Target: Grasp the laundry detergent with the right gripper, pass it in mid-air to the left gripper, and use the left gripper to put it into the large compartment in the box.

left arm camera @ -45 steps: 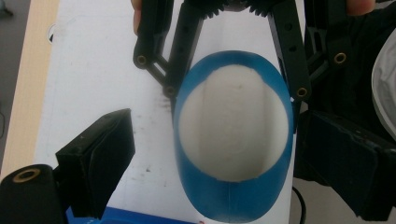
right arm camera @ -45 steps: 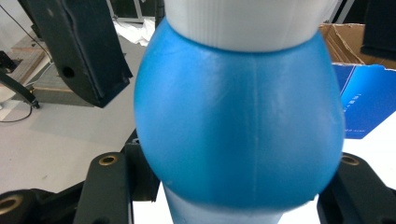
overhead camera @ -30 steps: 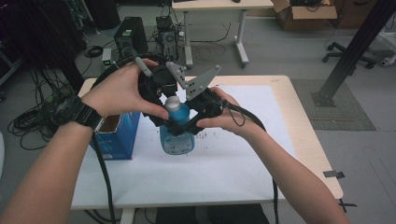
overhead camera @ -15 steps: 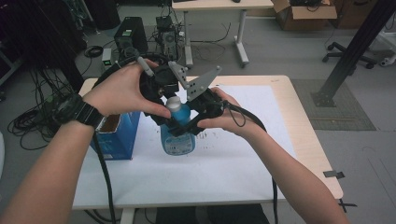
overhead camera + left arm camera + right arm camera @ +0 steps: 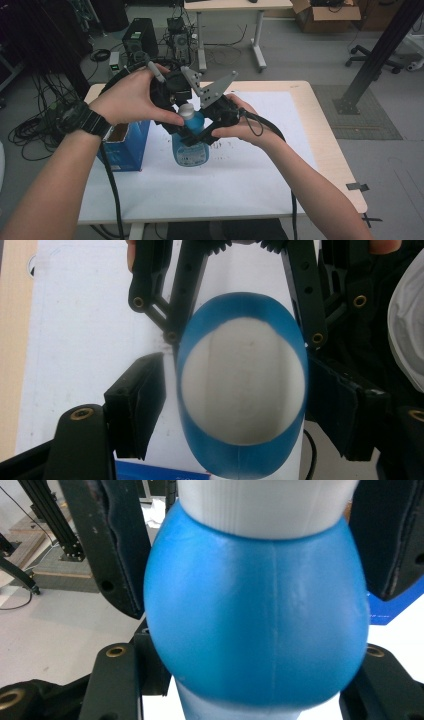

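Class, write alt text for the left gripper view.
Seen from above, a blue bottle with a white cap sits between the two black jaws of the left hand-held gripper, over a white sheet.

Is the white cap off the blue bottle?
No, in the high view the white cap sits on top of the blue bottle, between the two hands.

Grey floor (image 5: 310, 55); second table (image 5: 230, 5) behind; cardboard box (image 5: 325, 10); cable tangle (image 5: 30, 130) left.
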{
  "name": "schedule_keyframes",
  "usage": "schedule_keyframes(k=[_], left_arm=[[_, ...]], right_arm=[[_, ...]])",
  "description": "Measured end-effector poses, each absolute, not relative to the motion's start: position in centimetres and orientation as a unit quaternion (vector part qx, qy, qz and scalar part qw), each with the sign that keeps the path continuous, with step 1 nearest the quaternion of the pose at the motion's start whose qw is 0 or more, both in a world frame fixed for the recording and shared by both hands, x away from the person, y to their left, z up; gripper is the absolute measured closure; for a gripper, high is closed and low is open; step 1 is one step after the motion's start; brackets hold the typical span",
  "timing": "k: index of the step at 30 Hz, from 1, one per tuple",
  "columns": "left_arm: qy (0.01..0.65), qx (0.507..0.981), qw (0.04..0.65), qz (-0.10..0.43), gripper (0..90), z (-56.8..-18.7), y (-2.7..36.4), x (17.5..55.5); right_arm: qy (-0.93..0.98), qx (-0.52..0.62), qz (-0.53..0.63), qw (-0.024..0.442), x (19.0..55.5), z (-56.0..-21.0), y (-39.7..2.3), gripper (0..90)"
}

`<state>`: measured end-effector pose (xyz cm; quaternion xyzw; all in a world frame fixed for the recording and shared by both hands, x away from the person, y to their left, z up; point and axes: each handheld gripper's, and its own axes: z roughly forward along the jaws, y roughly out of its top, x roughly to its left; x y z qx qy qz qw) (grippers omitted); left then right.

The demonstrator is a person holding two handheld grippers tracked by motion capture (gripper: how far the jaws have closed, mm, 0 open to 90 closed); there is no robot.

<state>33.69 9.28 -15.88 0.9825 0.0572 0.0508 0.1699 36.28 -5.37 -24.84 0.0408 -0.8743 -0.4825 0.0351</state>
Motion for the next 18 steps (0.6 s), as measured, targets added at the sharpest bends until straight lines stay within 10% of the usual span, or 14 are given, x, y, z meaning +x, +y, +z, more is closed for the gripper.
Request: schedule_keyframes(k=[18], left_arm=[[0.051,0.985,0.158,0.05,37.0,-16.13,8.83,33.62]], right_arm=[[-0.878,0.04,-0.476,0.034,36.21,-24.9,-5.24,42.7]])
